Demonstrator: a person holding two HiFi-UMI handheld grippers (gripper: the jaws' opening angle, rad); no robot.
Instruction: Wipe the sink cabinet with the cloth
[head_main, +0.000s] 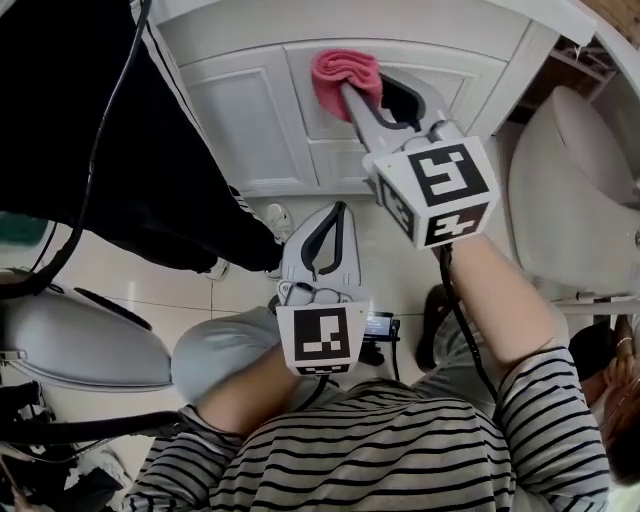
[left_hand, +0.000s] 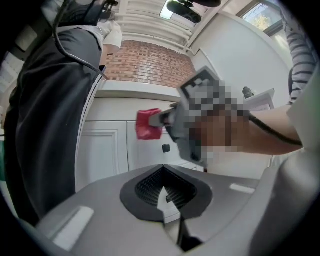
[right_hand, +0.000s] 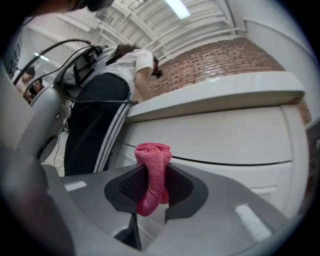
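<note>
Right hand-held gripper (head_main: 358, 100) is clamping the pink cloth (head_main: 345, 72) at the sink cabinet (head_main: 245, 110) door's upper panel. Left hand-held gripper (head_main: 335, 215) is hanging closed and empty. Recommended: firm, overlapping strokes with the fabric flat.

A bathroom is being shown: a white panelled sink cabinet (head_main: 250, 110) is being flanked by a toilet (head_main: 575, 190), above a glossy tiled floor (head_main: 130, 285), with a brick wall (left_hand: 150, 65) behind.
</note>
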